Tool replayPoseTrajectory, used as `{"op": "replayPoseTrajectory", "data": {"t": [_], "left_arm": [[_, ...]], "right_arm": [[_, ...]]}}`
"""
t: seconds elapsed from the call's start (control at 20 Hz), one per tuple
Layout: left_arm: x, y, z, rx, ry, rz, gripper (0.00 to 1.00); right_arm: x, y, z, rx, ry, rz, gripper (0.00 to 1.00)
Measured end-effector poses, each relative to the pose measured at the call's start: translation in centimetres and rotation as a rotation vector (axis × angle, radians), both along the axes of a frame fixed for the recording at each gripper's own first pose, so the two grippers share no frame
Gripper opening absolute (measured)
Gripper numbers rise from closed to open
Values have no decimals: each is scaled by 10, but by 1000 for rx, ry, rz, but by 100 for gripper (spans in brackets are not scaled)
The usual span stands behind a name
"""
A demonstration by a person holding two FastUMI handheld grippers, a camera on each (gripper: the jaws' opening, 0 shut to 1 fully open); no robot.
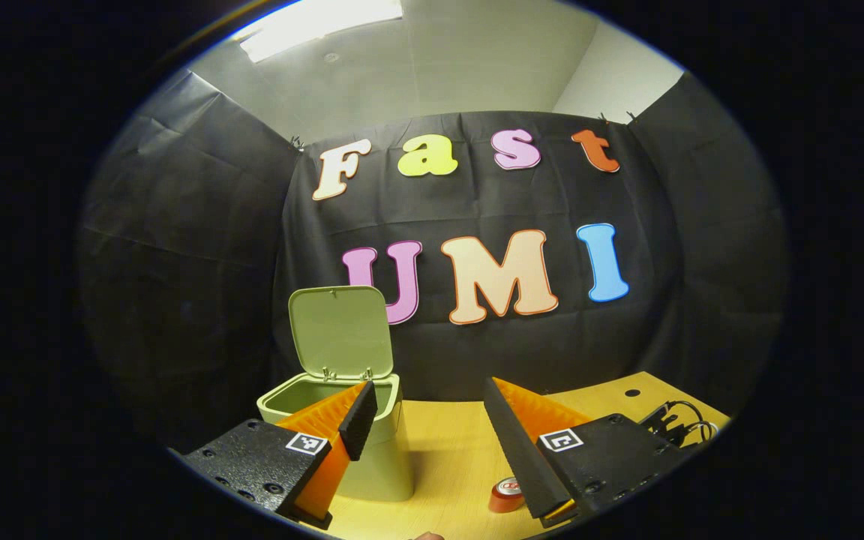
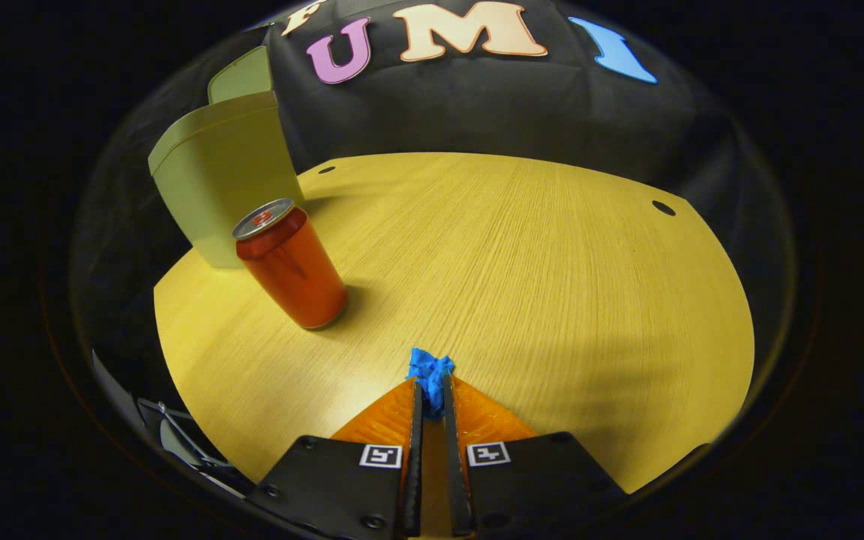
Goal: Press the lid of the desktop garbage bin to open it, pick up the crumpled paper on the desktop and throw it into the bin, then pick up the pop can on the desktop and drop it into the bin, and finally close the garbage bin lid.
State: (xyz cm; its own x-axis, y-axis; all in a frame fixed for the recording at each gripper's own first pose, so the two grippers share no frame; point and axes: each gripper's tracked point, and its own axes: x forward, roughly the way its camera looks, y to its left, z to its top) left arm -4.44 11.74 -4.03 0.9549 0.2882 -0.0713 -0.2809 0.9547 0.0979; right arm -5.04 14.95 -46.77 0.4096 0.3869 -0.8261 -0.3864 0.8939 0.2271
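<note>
From the right gripper view I see my right gripper (image 2: 432,390) with its jaws drawn nearly together, both fingers pressing on the crumpled paper (image 2: 430,373). The paper is a small, tight blue wad with ragged creased edges, sticking out a little past the fingertips and low over the near part of the wooden desktop (image 2: 537,255). I cannot tell whether it touches the wood.

To the far left of it stands the pop can (image 2: 291,264), upright, red-bodied with a silver top and a pull tab, casting a short shadow to its right. Just beyond the can, at the far left edge of the desktop, is the garbage bin (image 2: 218,180), pale green with smooth walls; its lid (image 2: 241,75) stands up behind it.

In the left gripper view my left gripper (image 1: 428,420) is wide open and holds nothing. The bin (image 1: 383,457) sits behind its left finger, with the lid (image 1: 340,332) swung upright on its hinges so the pale inner face looks toward me and the mouth is open. Low between the fingers, the can's top (image 1: 507,495) peeks up. Some black cables (image 1: 676,424) lie at the right edge of the desktop.
</note>
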Motion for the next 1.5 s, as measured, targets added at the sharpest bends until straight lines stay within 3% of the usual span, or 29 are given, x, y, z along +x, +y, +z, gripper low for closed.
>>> {"op": "replayPoseTrajectory", "data": {"t": [0.05,0.35,0.75,1.05,1.3,1.5], "left_arm": [[-2,2,-1,-1,-1,0,87],[0,13,-8,-6,15,-3,87],[3,35,-16,-17,24,-3,87],[0,61,-22,-19,31,14,87],[-5,89,-27,-27,35,38,87],[-11,114,-33,-21,48,59,87]], "right_arm": [[2,-1,4,0,-12,-12,10],[33,11,52,47,-137,-44,10],[95,40,160,153,-347,-92,10],[125,77,234,222,-490,-66,9],[141,124,288,260,-629,13,9],[144,170,317,326,-665,29,9]]}}
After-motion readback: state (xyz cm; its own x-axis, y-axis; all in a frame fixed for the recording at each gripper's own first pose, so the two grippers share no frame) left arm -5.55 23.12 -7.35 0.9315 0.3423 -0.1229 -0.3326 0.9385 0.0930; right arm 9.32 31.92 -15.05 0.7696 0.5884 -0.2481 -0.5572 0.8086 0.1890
